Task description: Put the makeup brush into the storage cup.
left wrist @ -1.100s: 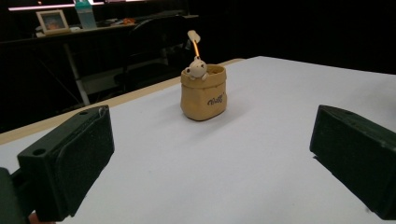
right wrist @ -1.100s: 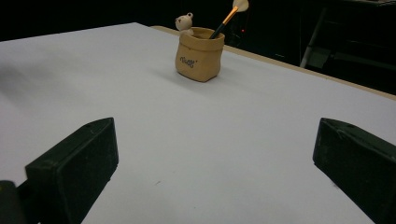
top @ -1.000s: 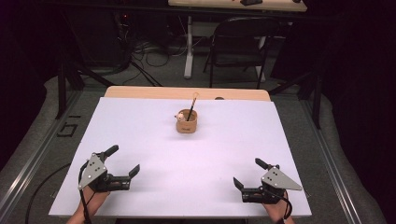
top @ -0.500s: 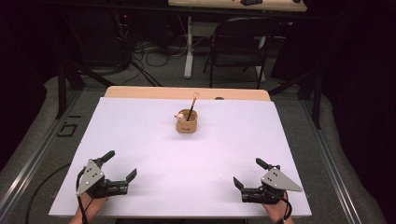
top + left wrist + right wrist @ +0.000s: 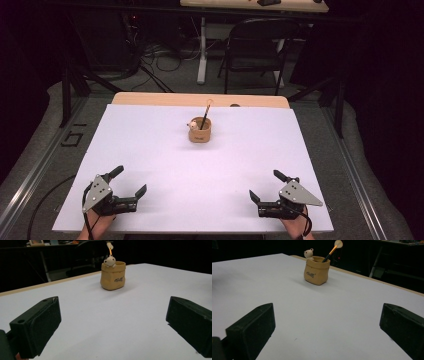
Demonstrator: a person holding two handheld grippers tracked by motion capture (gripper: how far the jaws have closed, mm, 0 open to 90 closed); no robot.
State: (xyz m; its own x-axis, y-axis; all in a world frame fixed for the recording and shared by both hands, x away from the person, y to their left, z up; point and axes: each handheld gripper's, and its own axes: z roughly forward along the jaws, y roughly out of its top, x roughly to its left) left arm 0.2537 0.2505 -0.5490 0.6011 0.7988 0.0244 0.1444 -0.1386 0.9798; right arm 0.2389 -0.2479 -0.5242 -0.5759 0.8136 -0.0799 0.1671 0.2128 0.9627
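White table (image 5: 165, 150), dark room behind. Tan pot (image 5: 200, 131) upper centre of high view, brush (image 5: 205, 114) leaning inside, tip cut off in left gripper view. Left gripper (image 5: 131, 183) and right gripper (image 5: 263, 186) at bottom corners, jaws spread wide, empty. Pot lettering unreadable.

White table surface (image 5: 165, 150) on a wooden tabletop (image 5: 150, 98), black folding chair (image 5: 257, 47) beyond, cables (image 5: 160, 60) on the floor

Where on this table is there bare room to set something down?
Almost everywhere: the white table is bare between the left gripper, the right gripper and the tan pot, and on either side of it. Only the pot's spot is taken.
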